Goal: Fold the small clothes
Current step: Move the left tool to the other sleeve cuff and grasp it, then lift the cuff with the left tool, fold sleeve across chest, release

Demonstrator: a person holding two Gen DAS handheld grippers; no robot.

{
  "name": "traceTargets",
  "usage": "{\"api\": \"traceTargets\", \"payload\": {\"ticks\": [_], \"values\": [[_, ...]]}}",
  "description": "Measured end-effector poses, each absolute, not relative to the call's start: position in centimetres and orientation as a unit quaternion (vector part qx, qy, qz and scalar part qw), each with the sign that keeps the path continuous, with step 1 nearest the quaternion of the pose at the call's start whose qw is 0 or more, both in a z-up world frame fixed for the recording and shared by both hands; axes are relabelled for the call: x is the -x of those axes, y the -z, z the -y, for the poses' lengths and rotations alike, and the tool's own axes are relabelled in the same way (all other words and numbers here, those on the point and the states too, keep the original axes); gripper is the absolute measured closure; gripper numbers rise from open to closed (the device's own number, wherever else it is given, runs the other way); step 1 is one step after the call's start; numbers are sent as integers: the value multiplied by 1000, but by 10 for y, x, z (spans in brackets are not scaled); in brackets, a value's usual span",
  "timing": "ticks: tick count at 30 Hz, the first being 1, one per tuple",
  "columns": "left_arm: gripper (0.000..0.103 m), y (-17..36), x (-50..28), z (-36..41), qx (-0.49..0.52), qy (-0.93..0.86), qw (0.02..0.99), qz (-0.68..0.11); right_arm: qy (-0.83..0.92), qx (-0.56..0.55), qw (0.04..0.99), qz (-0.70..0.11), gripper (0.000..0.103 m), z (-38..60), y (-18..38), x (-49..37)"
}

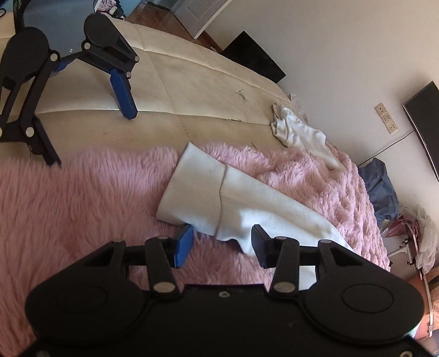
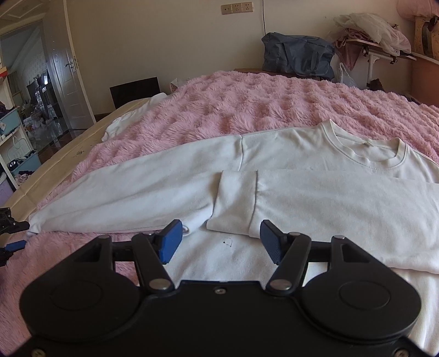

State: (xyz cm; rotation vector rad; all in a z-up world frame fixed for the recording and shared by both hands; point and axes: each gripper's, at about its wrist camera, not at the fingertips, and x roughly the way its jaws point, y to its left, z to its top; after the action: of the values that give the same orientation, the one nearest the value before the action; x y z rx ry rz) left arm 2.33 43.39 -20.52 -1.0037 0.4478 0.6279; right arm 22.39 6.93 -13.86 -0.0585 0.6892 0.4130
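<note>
Sweatshirt (image 2: 315, 197): white, long-sleeved, lying flat on the pink fluffy blanket (image 2: 247, 107) with its round collar toward the far side of the right wrist view.
Folded sleeve (image 2: 301, 203): laid across the chest, its cuff ending near the middle of the garment.
Other sleeve (image 2: 131, 192): stretched out straight to the left over the blanket; its cuff (image 1: 192, 189) lies flat on the pink pile in the left wrist view.
Left gripper (image 1: 221, 243): jaws apart, nothing pinched; the sleeve fabric lies just beyond and partly between the fingertips, and whether a pad touches it I cannot tell.
Right gripper (image 2: 221, 241): jaws apart and empty, hanging over the sweatshirt body just short of the folded cuff; also seen from the left wrist (image 1: 93, 137), above the blanket's edge and well apart from the cuff.
Second white garment (image 1: 299, 131): crumpled at the blanket's far edge, partly on the bare cream mattress (image 1: 178, 90).
Mattress: cream, with small dark marks, beyond the blanket.
Room: blue bag (image 2: 297, 59) by the wall past the bed, wall sockets (image 2: 237, 8) above it, an open door (image 2: 68, 71) at left.
</note>
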Motion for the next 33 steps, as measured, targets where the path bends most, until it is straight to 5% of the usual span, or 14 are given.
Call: {"api": "traceTargets", "payload": {"ticks": [5, 6, 9, 21, 33], "values": [[63, 209, -35, -440, 444, -305, 815, -212, -202, 37, 917, -341, 39, -77, 144, -227], [86, 207, -36, -440, 436, -303, 821, -211, -203, 39, 917, -342, 39, -78, 145, -227], [92, 199, -41, -433, 411, -303, 835, -206, -204, 43, 916, -344, 39, -82, 148, -228], [94, 119, -58, -399, 343, -263, 894, -121, -192, 30, 915, -354, 39, -67, 155, -230], [94, 14, -158, -287, 310, -68, 945, -77, -164, -7, 926, -340, 39, -6, 139, -225]]}}
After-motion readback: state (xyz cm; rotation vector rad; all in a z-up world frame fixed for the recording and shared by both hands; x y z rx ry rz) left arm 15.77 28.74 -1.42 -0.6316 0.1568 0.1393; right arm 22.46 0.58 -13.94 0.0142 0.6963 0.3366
